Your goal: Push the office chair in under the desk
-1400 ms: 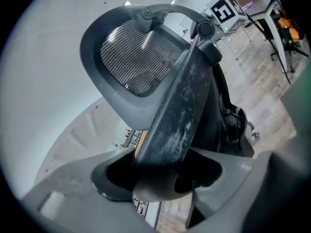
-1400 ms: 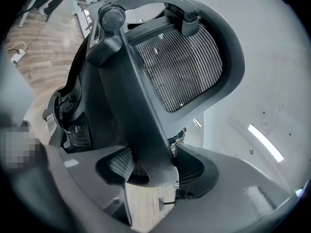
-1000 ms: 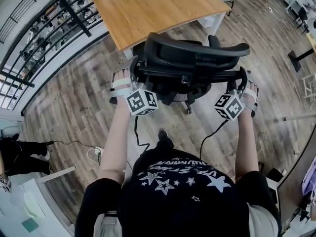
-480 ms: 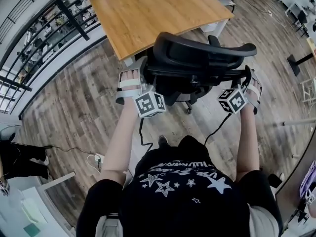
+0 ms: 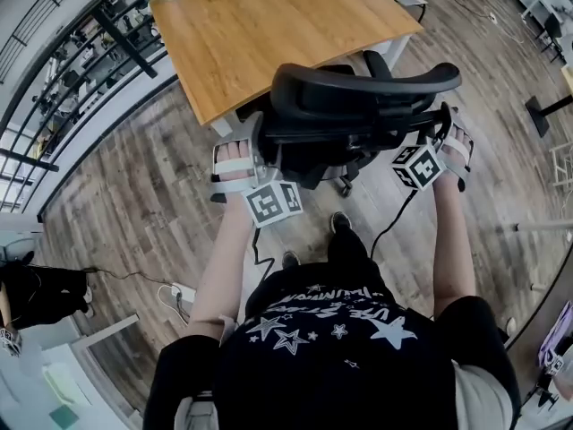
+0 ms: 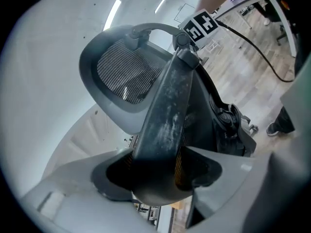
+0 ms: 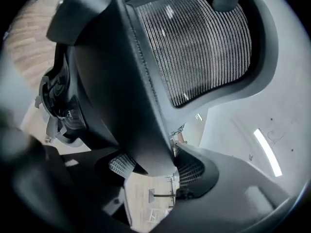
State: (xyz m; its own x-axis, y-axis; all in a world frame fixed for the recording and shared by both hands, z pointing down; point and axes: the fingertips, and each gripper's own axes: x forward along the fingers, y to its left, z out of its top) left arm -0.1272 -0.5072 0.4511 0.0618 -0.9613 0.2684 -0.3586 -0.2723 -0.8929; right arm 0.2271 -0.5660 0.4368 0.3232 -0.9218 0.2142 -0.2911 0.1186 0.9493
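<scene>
The pushing step is going on now. The left hand-held gripper is squeezed onto the left side bar of the office chair back. The right hand-held gripper is squeezed onto the right side bar. Each one has the dark bar tight between its pads, so both are holding the chair.

The chair stands on the wood floor, right at the near edge of the surface, between the person and the wooden top. I think it is not all the way in, because the whole back shows out in the open. I cannot tell how much of the seat is under the top.

The chair stands straight up. Its back faces the person and its seat faces the surface. The wide top of the back runs side to side, from one hand to the other.

Next, I think both hands should push evenly and straight ahead, so the chair rolls in without turning or bumping the surface
</scene>
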